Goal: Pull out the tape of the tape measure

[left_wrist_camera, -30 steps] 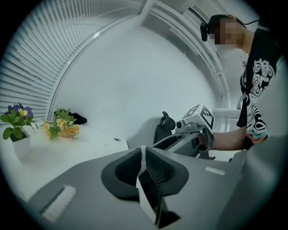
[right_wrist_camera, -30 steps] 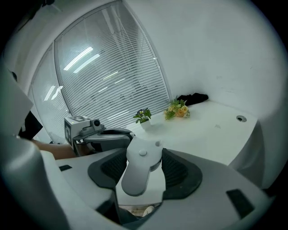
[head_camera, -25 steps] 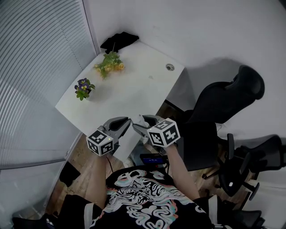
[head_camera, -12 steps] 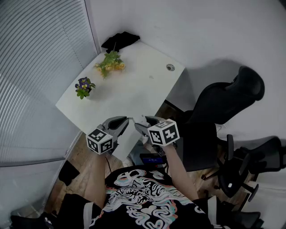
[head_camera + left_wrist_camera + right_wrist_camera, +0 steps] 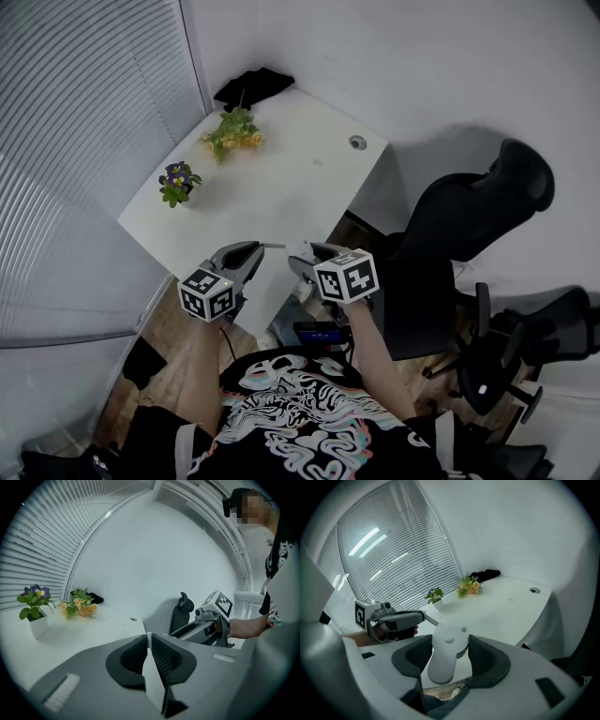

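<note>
Left gripper (image 5: 258, 248) has drawn left, baring a short run of tape (image 5: 275, 246).
It pinches the tape end; right gripper (image 5: 449, 639) clamps the case (image 5: 445, 660). Pull straight left, keeping the case steady.

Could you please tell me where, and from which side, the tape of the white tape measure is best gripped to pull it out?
Grip the thin flat tape at its free end, with the pads on its two broad faces. Come from the side opposite the white plastic case, in line with the strip. The left gripper holds it this way.
</note>
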{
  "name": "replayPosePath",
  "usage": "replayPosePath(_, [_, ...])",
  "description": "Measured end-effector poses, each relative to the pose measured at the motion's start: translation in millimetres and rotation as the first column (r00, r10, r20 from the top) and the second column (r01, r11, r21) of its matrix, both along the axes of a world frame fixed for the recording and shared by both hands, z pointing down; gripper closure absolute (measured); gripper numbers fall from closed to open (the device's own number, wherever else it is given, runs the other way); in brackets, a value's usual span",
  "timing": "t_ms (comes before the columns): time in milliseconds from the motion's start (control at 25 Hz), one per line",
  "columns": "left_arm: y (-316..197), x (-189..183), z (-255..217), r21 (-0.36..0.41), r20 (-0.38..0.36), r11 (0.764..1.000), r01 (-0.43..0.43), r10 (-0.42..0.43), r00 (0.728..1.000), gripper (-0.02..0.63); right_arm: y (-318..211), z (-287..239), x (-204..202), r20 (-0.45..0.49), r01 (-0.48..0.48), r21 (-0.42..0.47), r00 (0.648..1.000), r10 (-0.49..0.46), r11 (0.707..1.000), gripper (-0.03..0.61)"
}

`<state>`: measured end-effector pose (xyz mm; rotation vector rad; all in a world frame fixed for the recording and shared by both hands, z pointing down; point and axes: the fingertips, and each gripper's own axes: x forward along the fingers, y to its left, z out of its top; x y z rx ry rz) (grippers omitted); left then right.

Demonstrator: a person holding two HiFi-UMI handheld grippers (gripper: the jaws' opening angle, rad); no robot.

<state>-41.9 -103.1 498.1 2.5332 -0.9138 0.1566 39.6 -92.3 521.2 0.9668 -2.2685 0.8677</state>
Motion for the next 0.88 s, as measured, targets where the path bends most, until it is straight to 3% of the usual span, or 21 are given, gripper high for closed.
replayPosePath(360, [-2.3, -7.2, 4.0, -0.022, 0.002, 1.0, 0.022, -0.021, 1.0, 0.581, 0.6, 3.3, -2.7, -0.008, 0.002, 0.0, 1.0, -0.002, 1.0, 0.336])
replayPosePath(880, [-14.1, -43.5, 8.9, -0.064, -0.018, 0.986, 0.152, -0.154, 0.988, 0.581, -4.6, 11.4, 19.8, -0.046, -0.055, -0.009, 0.997, 0.055, 0.998, 0.336])
